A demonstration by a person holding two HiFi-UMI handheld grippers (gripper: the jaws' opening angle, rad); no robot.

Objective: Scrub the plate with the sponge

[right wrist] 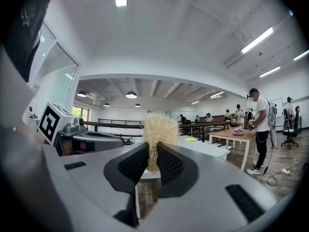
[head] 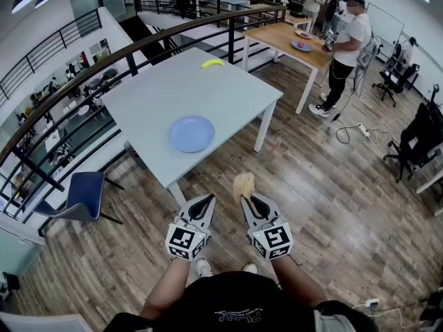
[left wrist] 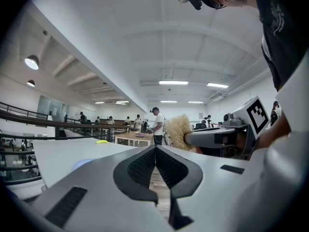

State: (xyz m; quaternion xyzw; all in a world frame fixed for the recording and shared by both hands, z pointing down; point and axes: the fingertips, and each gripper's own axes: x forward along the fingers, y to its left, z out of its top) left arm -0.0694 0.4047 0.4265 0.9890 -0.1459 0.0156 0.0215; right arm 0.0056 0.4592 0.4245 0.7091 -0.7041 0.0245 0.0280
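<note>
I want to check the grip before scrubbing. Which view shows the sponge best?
The right gripper view: the sponge sits in the middle, pinched by the right gripper. The head view shows it small; the left gripper view shows it sideways.

We're facing open floor (head: 311,185) up to the bench (head: 235,95); only plate (head: 192,133) and yellow object (head: 212,63) occupying it, well apart.
</note>
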